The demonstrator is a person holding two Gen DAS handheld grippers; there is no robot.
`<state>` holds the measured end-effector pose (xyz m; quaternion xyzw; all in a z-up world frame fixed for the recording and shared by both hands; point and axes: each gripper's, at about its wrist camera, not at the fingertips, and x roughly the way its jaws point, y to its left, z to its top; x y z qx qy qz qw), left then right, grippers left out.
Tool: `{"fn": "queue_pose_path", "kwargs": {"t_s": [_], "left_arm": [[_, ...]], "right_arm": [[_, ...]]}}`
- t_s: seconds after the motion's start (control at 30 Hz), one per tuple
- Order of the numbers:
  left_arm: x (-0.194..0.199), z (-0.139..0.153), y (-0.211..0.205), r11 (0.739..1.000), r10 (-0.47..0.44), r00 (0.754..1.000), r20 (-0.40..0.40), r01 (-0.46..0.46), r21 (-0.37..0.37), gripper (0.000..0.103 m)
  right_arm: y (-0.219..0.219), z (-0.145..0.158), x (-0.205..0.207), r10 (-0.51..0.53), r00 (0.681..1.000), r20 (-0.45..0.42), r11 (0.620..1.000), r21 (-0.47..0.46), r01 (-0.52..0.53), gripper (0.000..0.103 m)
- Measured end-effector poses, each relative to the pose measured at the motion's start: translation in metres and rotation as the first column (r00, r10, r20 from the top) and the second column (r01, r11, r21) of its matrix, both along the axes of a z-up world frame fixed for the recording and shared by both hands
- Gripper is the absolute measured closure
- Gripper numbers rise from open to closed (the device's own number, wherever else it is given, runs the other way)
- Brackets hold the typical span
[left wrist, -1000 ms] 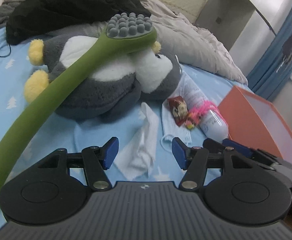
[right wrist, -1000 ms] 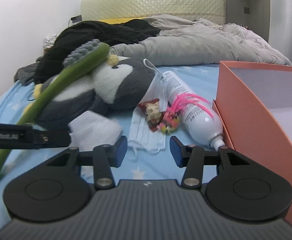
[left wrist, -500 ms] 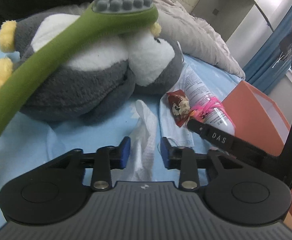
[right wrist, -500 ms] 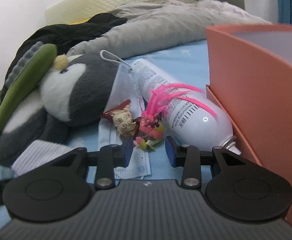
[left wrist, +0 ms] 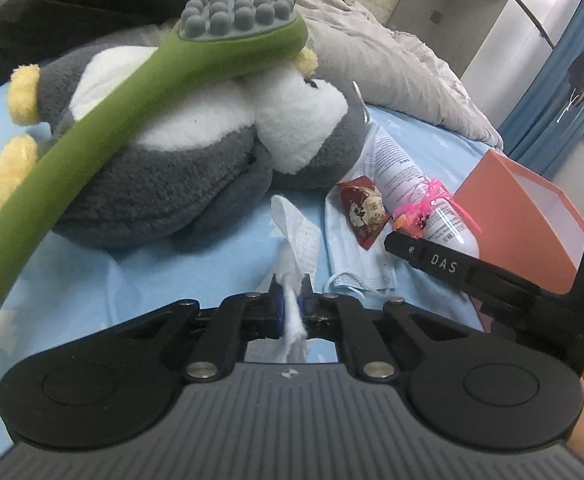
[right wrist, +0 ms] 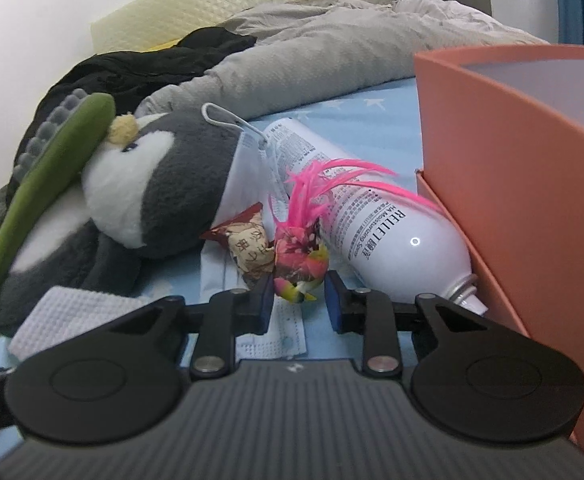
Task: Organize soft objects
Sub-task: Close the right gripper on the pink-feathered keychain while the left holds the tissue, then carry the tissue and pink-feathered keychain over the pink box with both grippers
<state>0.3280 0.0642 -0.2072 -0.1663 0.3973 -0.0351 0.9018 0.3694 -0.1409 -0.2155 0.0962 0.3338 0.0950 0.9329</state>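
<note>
Pinching one white cloth (left wrist: 297,236), the left gripper (left wrist: 291,303) has its two blue pads squeezed tight on the cloth's near end, and the rest of the cloth lies on the blue bed sheet (left wrist: 196,264) in front of it. The right gripper (right wrist: 297,295) has its pads apart, one on each side of a small pink feather toy (right wrist: 301,258), and they do not seem to press on it. There is one feather toy, and it rests on one pale blue face mask (right wrist: 280,336) beside one small snack packet (right wrist: 248,246). One white spray bottle (right wrist: 392,232) lies on its side just behind the toy, with its tip close to one orange box (right wrist: 524,184). One big gray and white penguin plush (left wrist: 180,152) lies on the sheet to the left of these things, with its head touching the mask. One long green massage stick (left wrist: 132,92) with gray bumps rests across the top of the penguin. Behind them are one black piece of clothing (left wrist: 92,0) and one gray blanket (right wrist: 332,56) heaped on the bed. In the right wrist view the white cloth (right wrist: 80,312) shows at the lower left, near the penguin's body.
</note>
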Motion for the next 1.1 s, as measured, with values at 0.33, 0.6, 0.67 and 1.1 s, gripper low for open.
{"fn": "queue_pose_path", "kwargs": {"t_s": [0.33, 0.6, 0.67, 1.1], "left_arm": [[-0.043, 0.021, -0.013, 0.999, -0.015, 1.000, 0.006, 0.015, 0.040, 0.096], [-0.080, 0.037, -0.022, 0.998, -0.033, 0.999, 0.009, 0.033, 0.060, 0.096], [-0.087, 0.043, -0.023, 0.998, -0.031, 0.999, 0.016, 0.030, 0.062, 0.096], [-0.142, 0.064, -0.042, 0.997, -0.031, 0.999, 0.015, 0.030, 0.066, 0.096]], "right_arm": [[-0.011, 0.023, -0.043, 0.044, 0.999, 0.000, 0.999, -0.014, -0.044, 0.072], [-0.020, 0.044, -0.088, 0.090, 0.996, 0.009, 0.995, -0.049, -0.089, 0.072], [-0.022, 0.048, -0.098, 0.098, 0.995, 0.009, 0.994, -0.055, -0.097, 0.072], [-0.031, 0.077, -0.170, 0.162, 0.987, -0.002, 0.983, -0.090, -0.162, 0.072]]}}
